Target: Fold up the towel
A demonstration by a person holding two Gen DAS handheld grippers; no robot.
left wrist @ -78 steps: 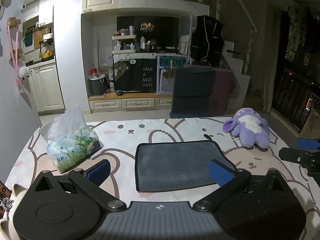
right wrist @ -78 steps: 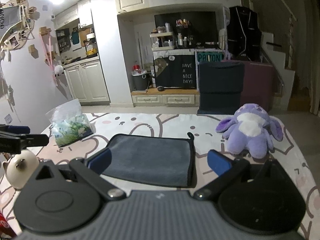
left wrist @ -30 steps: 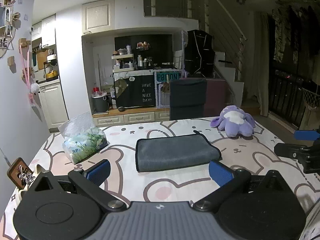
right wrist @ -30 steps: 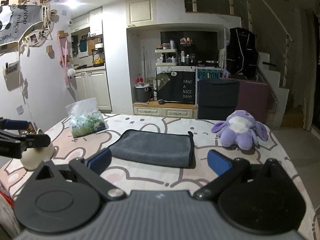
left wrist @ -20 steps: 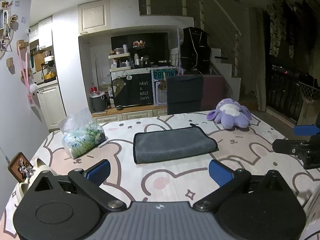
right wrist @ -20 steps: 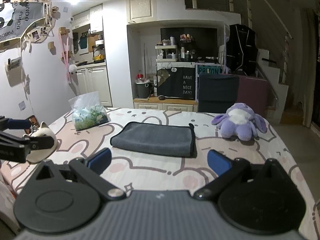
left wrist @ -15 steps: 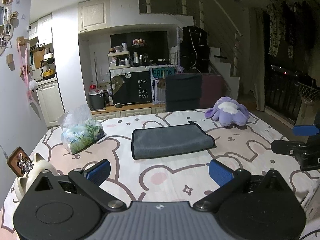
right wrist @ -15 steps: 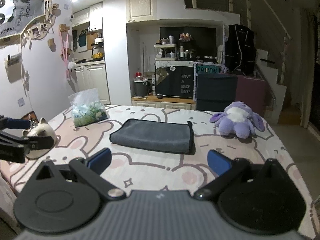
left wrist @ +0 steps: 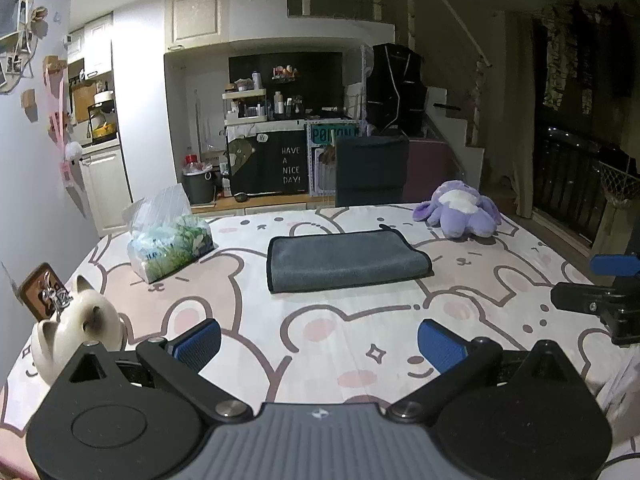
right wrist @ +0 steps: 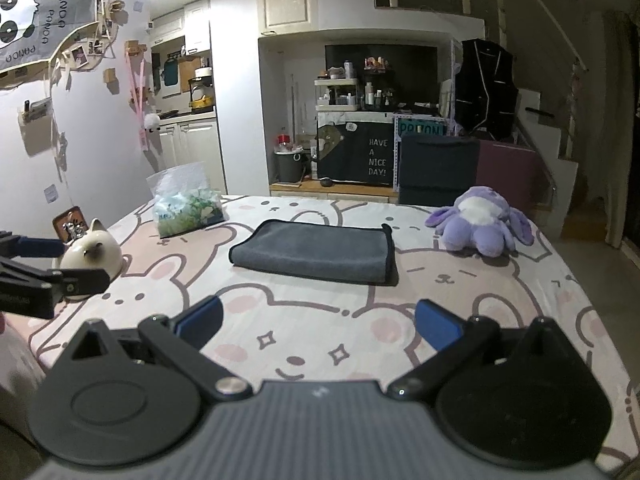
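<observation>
A dark grey towel [left wrist: 347, 260] lies folded into a flat rectangle in the middle of the table; it also shows in the right wrist view [right wrist: 316, 251]. My left gripper [left wrist: 319, 343] is open and empty, well back from the towel near the table's front edge. My right gripper [right wrist: 316, 323] is open and empty, also well short of the towel. The right gripper shows at the right edge of the left wrist view [left wrist: 600, 284], and the left gripper at the left edge of the right wrist view [right wrist: 44, 268].
The table has a pink bear-print cloth [left wrist: 360, 332]. A tissue pack [left wrist: 170, 246] sits at the back left, a purple plush toy [left wrist: 460, 216] at the back right, a white cat figurine [left wrist: 76, 328] and a small framed picture [left wrist: 42, 292] at the left edge. A dark chair [left wrist: 370, 170] stands behind the table.
Both grippers have drawn back and up from the towel, which now looks smaller and farther away. The towel itself has not moved. The cat figurine has come into the left wrist view.
</observation>
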